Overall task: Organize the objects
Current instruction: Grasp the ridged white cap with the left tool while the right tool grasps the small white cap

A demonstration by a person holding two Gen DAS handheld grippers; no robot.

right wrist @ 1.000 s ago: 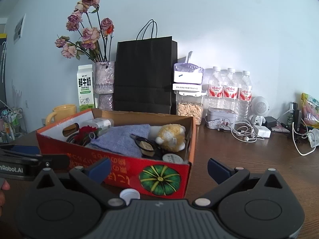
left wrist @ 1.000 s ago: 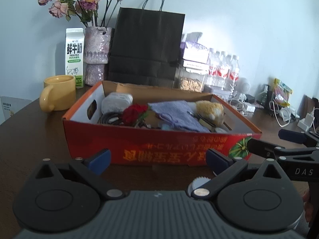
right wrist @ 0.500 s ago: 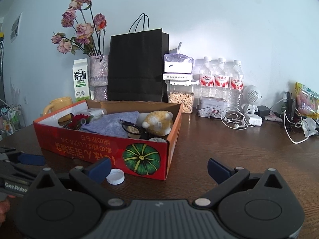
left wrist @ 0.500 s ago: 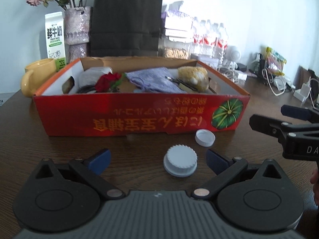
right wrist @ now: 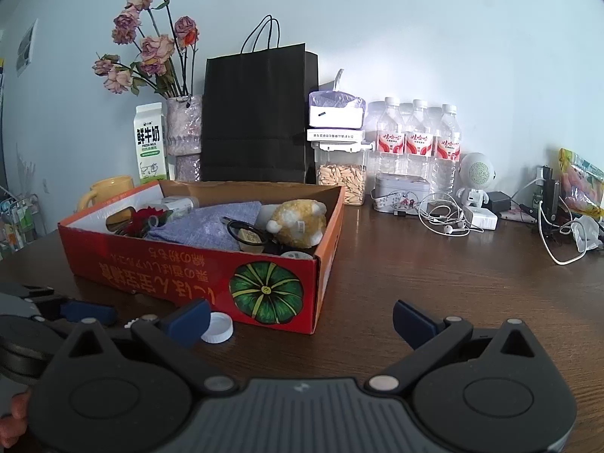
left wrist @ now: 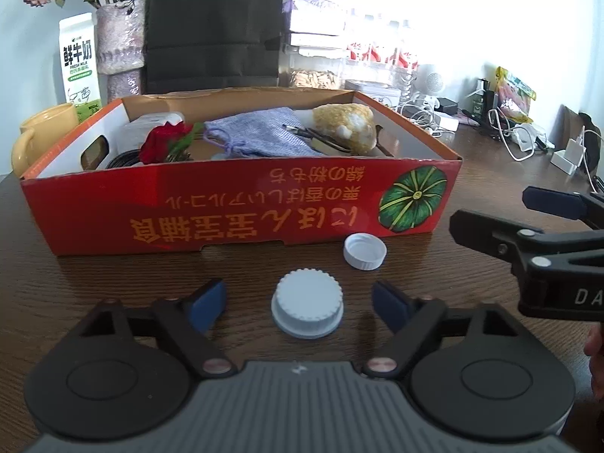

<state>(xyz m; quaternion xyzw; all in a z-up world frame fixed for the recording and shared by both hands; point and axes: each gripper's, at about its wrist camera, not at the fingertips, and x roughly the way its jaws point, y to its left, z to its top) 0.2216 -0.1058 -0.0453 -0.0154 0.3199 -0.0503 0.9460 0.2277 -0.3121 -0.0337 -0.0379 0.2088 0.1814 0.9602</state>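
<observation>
A large pale ribbed lid [left wrist: 307, 309] lies on the brown table, between the fingers of my left gripper [left wrist: 300, 304]. Its jaws are closing, and a gap shows between each blue pad and the lid. Just beyond lies a small white cap [left wrist: 365, 251] [right wrist: 217, 327], against the front wall of the red cardboard box [left wrist: 226, 219] [right wrist: 170, 275]. The box holds a yellow plush toy [left wrist: 345, 126], a lilac pouch [left wrist: 260, 137], a red rose [left wrist: 162, 145] and other small items. To the right my right gripper [right wrist: 302, 321] [left wrist: 494, 209] stands open over bare table.
Behind the box are a yellow mug [left wrist: 36, 139], a milk carton [right wrist: 150, 143], a vase of dried roses [right wrist: 181, 132], a black paper bag [right wrist: 258, 113], a seed jar [right wrist: 341, 177] and water bottles [right wrist: 415, 139]. Cables and chargers [right wrist: 445, 219] clutter the back right.
My left gripper has tipped down towards the table in front of the box. The ribbed lid has come into view between its fingers, which have drawn closer together. The right gripper has barely moved.
</observation>
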